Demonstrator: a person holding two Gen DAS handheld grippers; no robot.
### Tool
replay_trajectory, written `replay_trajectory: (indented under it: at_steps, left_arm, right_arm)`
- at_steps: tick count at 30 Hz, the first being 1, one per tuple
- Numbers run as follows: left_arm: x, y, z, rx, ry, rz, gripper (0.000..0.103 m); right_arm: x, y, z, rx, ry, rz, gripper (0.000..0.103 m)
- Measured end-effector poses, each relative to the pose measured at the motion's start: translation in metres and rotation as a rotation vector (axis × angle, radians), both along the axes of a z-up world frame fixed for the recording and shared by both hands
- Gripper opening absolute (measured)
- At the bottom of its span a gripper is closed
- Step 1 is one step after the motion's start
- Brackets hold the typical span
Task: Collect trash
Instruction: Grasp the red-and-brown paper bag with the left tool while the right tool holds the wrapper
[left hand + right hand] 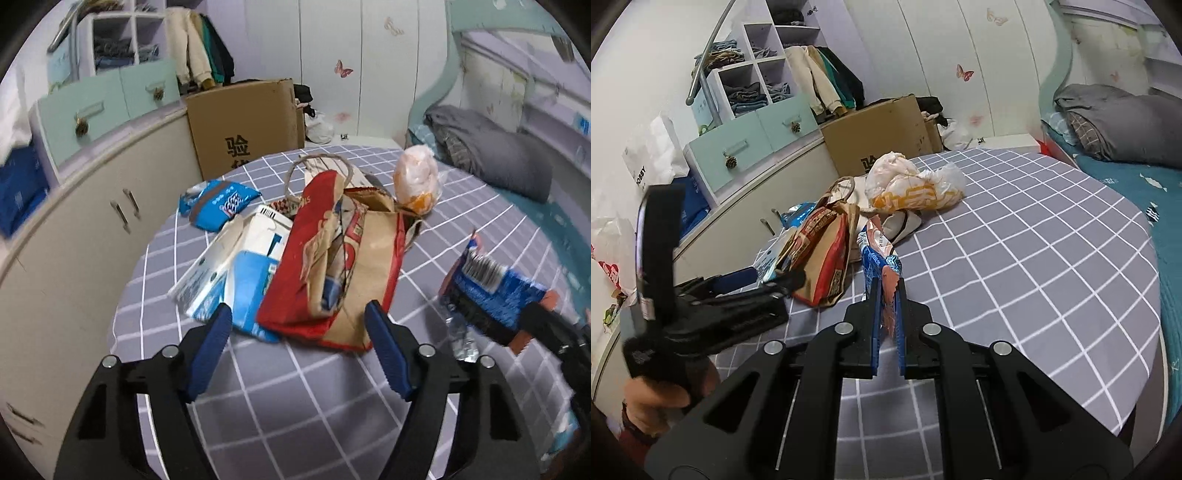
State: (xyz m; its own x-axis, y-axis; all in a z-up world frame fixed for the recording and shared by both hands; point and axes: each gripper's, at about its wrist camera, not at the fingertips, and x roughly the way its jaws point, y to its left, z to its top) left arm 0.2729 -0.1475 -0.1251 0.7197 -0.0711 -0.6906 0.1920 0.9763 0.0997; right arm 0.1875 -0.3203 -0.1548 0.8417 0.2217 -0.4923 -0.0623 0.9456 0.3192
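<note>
The blue and salmon-pink crinkled foil snack wrapper (pixel 882 269) is clamped between the blue-padded fingers of the right gripper (pixel 889 295), held edge-on at the centre of the right wrist view. Its long axis runs straight out from the fingertips, away from the camera, with its torn free end pointing toward the pile of rubbish at the middle of the frame. In the left wrist view the same wrapper (pixel 491 291) sits at the right edge, its barcode end tilted up toward the upper left; what seems to be a crumpled clear plastic piece lies under it, though blur makes this uncertain.

The left gripper (pixel 299 321) hovers with its blue-padded fingers spread wide and nothing between them, just before the red and brown paper carrier bag (pixel 332 266), which lies on its side at frame centre with its open mouth facing the camera. Touching the bag on the left is a white and light-blue flattened carton (pixel 236 273), and beyond it, toward the upper left, a blue foil packet (pixel 218 205). Behind the bag, upper right of centre, stands a white and orange knotted plastic bag (pixel 415 177).

All of this rests on a round table covered in a grey cloth with a white grid (pixel 295 406). A brown cardboard box (pixel 243 122) stands behind the table beside a cream cabinet (pixel 74 236).
</note>
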Motion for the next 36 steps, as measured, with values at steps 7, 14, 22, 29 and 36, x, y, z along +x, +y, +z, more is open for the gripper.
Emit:
replay_trajectory:
  at_steps: [7, 14, 22, 29, 36]
  left_arm:
    - [0.005, -0.012, 0.003, 0.029, -0.019, -0.062, 0.020]
    - [-0.030, 0.009, 0.021, -0.145, -0.035, -0.121, 0.017]
    - [-0.085, 0.081, 0.049, -0.344, -0.097, -0.078, 0.017]
    - [-0.131, 0.189, 0.045, -0.384, -0.145, 0.137, 0.017]
    - [-0.136, 0.301, -0.019, -0.367, -0.029, 0.443, 0.017]
  right_arm:
    - [0.005, -0.002, 0.002, 0.007, -0.001, -0.003, 0.007]
    - [-0.007, 0.006, 0.012, 0.001, -0.025, -0.006, 0.007]
    - [-0.025, 0.057, 0.041, 0.005, -0.070, 0.091, 0.007]
    - [-0.022, 0.151, 0.039, -0.006, -0.045, 0.289, 0.007]
    - [-0.006, 0.281, 0.001, -0.073, 0.019, 0.507, 0.007]
